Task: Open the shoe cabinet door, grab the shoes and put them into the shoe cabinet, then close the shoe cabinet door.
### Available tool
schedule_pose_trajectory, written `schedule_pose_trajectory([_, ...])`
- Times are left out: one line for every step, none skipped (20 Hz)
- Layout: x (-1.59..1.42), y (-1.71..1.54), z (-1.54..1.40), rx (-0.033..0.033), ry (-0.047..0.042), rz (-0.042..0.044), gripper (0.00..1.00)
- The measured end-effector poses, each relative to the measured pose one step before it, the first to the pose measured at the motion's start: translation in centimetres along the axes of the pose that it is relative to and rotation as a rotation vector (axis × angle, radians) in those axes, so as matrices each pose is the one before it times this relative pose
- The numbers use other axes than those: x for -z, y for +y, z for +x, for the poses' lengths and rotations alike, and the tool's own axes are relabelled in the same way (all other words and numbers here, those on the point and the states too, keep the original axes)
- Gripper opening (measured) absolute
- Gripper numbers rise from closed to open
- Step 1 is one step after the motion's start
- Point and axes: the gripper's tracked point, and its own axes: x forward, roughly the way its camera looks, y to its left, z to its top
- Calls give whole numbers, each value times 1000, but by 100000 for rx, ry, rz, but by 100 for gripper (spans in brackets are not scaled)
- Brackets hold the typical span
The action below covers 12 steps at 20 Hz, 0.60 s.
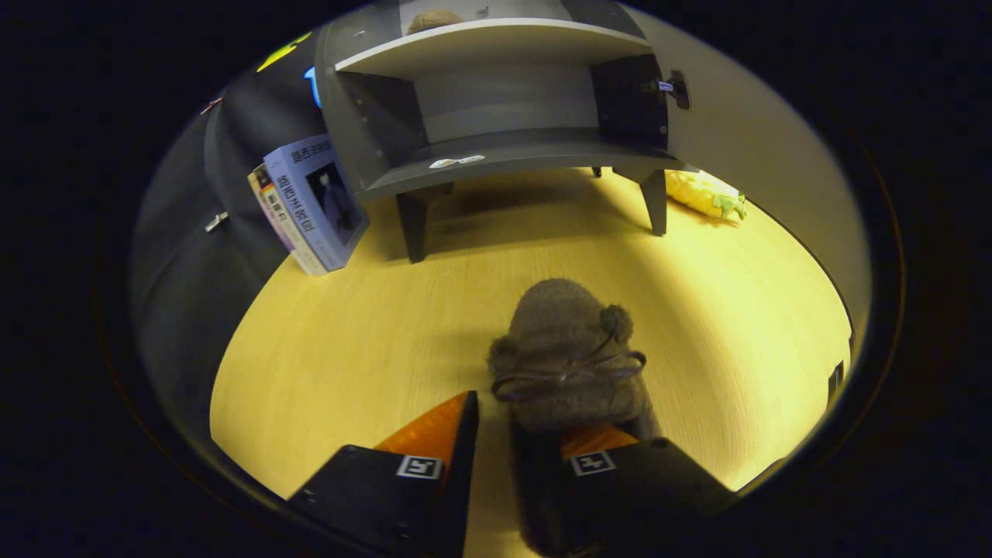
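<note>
A: Entry, gripper view. Where is the shoe?

B: 1 brown fuzzy slipper (570, 356) with a bow and 2 pom-poms lies on the yellow wood-grain worktop (349, 341), toe pointing toward the shoe cabinet (504, 101). Its heel end sits at the tips of the hand-held gripper (515, 434).

A: Finger state?

B: The 2 fingers stand apart. The right finger overlaps the slipper's heel, apparently over or inside its opening; the left finger lies just beside the slipper on its left, with a narrow strip of worktop showing between them. I cannot tell whether either finger presses on the fabric, so no clamp is recorded.

A: Cabinet?

B: Grey, on short legs, well beyond the slipper. Door (767, 155) swung open to the right, hinge (673, 87) visible on the right inner wall. The lower compartment holds nothing but a small white sticker on the front lip of its floor. On the shelf (496, 43) above, a second brown fuzzy object (434, 18) shows partly; likely the other slipper, not confirmed.

A: Other items?

B: 2 books (310, 205) lean beside the cabinet's left leg. A yellow plush toy with green leaves (705, 194) lies behind the cabinet's right leg, against the open door.
</note>
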Motion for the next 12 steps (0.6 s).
schedule_pose_trajectory([-481, -200, 445, 1026, -1952, 2180, 32])
schedule_pose_trajectory([-275, 119, 93, -348, -1352, 1478, 20])
schedule_pose_trajectory([-517, -106, 517, -231, -2542, -552, 15])
schedule_pose_trajectory([-296, -192, -461, -1219, -1234, -904, 11])
schedule_pose_trajectory([-297, 264, -69, -1369, -1919, -804, 7])
schedule_pose_trajectory([-475, -31, -321, -688, -2014, -862, 7])
schedule_pose_trajectory([-592, -119, -279, -116, -1457, -224, 7])
schedule_pose_trajectory([-636, -58, -575, -664, -1224, -370, 7])
schedule_pose_trajectory([-1031, -40, -745, -733, -1763, -56, 7])
schedule_pose_trajectory([-1335, 114, -996, -1491, -2410, -59, 7])
schedule_pose_trajectory([-1465, 106, -949, -1400, -2280, -101, 7])
schedule_pose_trajectory([-1787, 173, -1080, -1359, -3036, 132, 7])
